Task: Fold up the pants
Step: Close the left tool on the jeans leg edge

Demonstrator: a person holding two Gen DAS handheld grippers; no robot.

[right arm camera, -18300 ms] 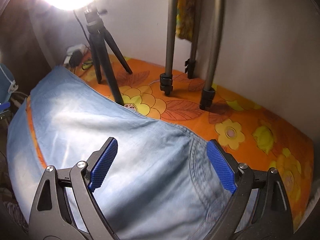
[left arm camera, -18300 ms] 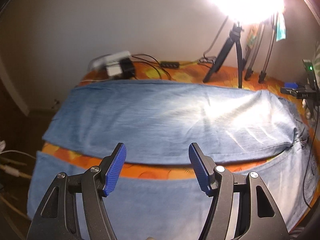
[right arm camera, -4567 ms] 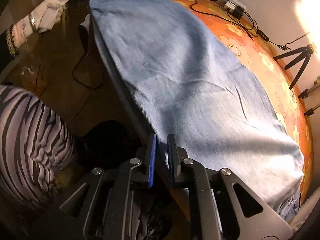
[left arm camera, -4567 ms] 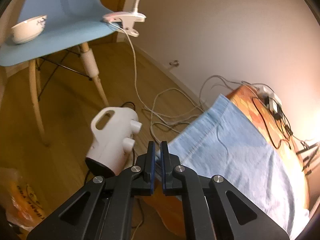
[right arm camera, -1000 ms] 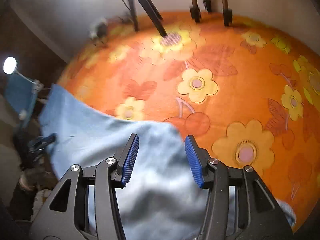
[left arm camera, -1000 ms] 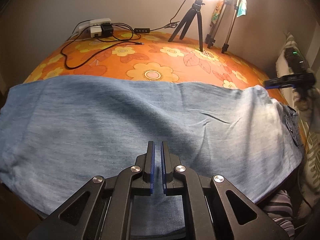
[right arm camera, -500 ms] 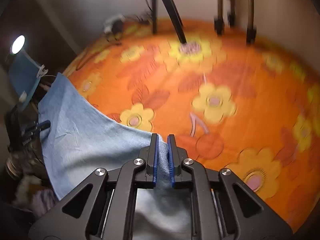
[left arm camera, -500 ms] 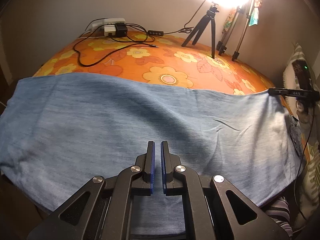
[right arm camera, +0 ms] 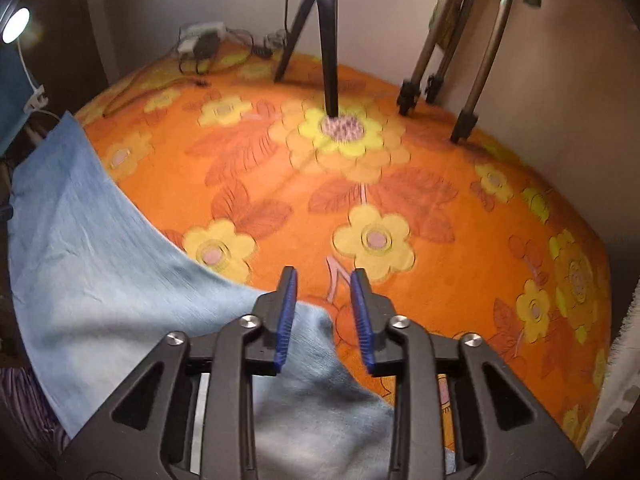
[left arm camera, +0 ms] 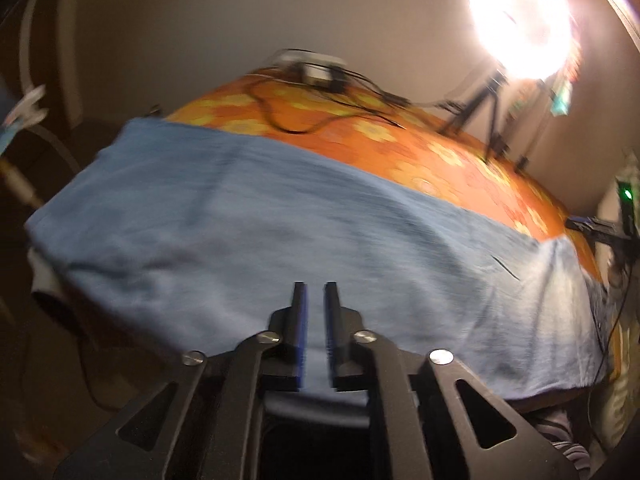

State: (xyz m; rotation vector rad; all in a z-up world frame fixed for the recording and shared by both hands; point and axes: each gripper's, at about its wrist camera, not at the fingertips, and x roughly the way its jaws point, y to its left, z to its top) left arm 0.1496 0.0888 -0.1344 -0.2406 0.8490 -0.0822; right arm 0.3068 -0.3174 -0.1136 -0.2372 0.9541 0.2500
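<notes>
Pants: pale blue denim pants (left arm camera: pixel 304 236) lie spread flat along the near side of a bed; in the left wrist view they run from the far left corner to the right edge, with the near hem hanging over the bed's near edge.
Pants corner: in the right wrist view a corner of the same cloth (right arm camera: pixel 120 280) ends just below the right gripper, its tip lying between the blue pads but not pinched.
Bedcover: an orange bedcover (right arm camera: pixel 460 248) with yellow flowers and brown leaves is bare on the far side and to the right of the denim.
Left gripper: the left gripper (left arm camera: pixel 314 332) hovers over the near hem; its jaws have just been opening and now stand a narrow slit apart, released, with denim seen through the gap and nothing pressed between the pads.
Right gripper: the right gripper (right arm camera: pixel 322 316) has jaws that have just been opening; they stand apart, released, above the cloth corner and the orange cover.
Tripods: a black tripod (right arm camera: pixel 320 40) stands on the cover at the far side, a brown-legged tripod (right arm camera: pixel 460 72) to its right by the wall.
Lamp: a bright lamp (left arm camera: pixel 520 20) glares at the far right above the black tripod.
Cables: a power strip (left arm camera: pixel 316 68) with dark cables lies at the far left of the cover.
</notes>
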